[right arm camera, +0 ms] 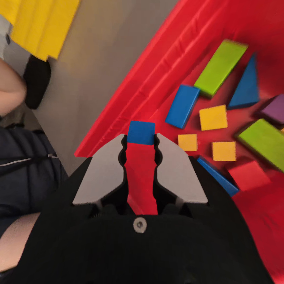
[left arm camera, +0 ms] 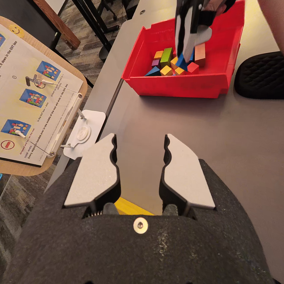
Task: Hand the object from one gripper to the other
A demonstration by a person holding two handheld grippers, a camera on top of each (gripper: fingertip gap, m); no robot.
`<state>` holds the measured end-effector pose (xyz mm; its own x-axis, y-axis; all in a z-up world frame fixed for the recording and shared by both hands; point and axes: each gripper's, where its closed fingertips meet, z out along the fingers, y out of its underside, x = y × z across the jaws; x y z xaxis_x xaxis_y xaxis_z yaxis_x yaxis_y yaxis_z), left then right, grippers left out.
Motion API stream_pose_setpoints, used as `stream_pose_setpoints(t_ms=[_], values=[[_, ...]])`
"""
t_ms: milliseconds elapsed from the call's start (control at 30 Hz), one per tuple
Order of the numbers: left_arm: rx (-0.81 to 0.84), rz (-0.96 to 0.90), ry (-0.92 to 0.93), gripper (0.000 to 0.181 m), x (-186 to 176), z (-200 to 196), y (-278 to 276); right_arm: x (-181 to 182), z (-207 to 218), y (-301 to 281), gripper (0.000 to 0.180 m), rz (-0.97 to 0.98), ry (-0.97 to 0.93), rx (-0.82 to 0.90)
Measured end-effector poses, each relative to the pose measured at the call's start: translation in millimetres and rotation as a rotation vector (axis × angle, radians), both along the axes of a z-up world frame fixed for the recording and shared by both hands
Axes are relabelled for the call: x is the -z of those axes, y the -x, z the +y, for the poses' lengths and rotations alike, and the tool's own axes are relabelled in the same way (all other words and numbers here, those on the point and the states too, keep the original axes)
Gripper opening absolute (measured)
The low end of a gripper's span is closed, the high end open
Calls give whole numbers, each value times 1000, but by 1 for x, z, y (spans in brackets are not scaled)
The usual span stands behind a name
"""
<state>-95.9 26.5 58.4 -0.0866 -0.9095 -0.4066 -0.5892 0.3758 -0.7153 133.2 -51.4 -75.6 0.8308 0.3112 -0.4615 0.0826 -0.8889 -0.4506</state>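
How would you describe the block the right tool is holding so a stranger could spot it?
Find the red bin on the grey table. Above its loose blocks, the right tool pinches a blue block at its tips. It is the only block lifted off the bin floor.

A paper instruction sheet (left arm camera: 30, 98) on a wooden board (left arm camera: 73, 72) beside the grey table (left arm camera: 199, 130).

Your right wrist view was smeared by motion, so the block edges inside the red bin (right arm camera: 192, 50) ran soft. The blue block (right arm camera: 141, 133) showed only one face beyond your right gripper (right arm camera: 140, 138). Left of that gripper, the yellow bin (right arm camera: 38, 27) was cut by the frame edge.
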Motion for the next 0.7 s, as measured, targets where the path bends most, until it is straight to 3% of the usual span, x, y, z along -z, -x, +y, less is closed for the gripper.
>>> stream_pose_setpoints(t_ms=[233,700], values=[[1,27,-7,58,5,-1,1,50,-5,7,35,-70,222,-77],[-7,84,-23,58,15,0,2,63,-2,-9,35,-286,350,48]])
